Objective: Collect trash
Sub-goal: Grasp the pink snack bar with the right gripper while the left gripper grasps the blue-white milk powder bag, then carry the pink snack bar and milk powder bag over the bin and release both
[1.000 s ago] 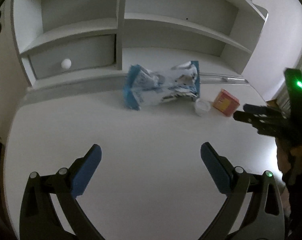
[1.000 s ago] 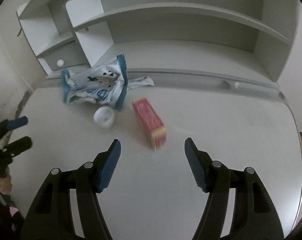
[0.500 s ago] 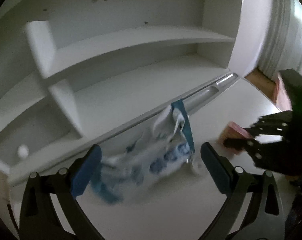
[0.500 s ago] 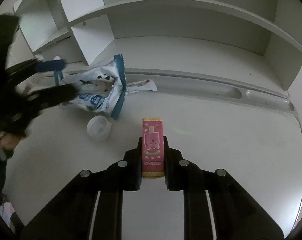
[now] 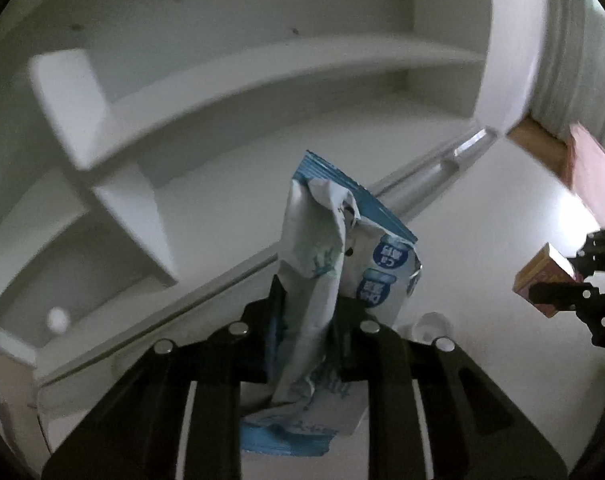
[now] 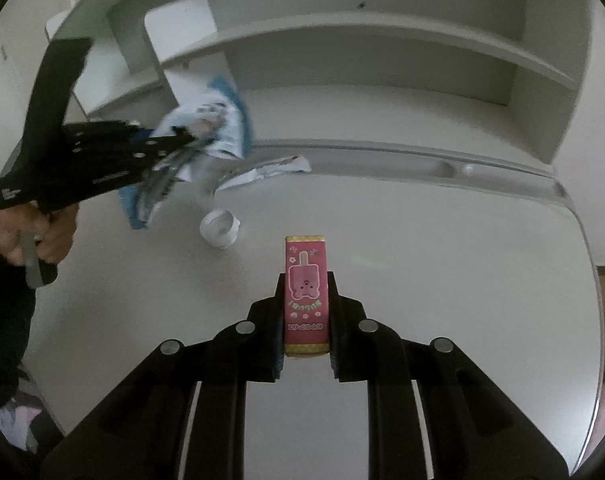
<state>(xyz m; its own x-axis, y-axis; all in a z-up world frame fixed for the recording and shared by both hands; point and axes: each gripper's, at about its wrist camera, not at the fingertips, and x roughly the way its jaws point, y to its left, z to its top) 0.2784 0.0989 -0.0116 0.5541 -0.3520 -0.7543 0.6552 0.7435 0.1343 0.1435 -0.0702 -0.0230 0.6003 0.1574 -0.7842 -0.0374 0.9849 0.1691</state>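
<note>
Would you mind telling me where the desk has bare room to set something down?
The desk is bare from the pink box in the right gripper across to its right edge, back to the groove. It is crowded at back left: the white cup, a flat wrapper, and the blue-white bag in the left gripper.

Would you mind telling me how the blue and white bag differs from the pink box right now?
The blue and white bag is soft, crumpled and torn open; the pink box is rigid, flat-sided and intact. The bag flops well beyond the left gripper, whereas the box sits straight between the right gripper fingers. The bag looks larger than the box. Both are clamped and lifted off the white desk.
</note>
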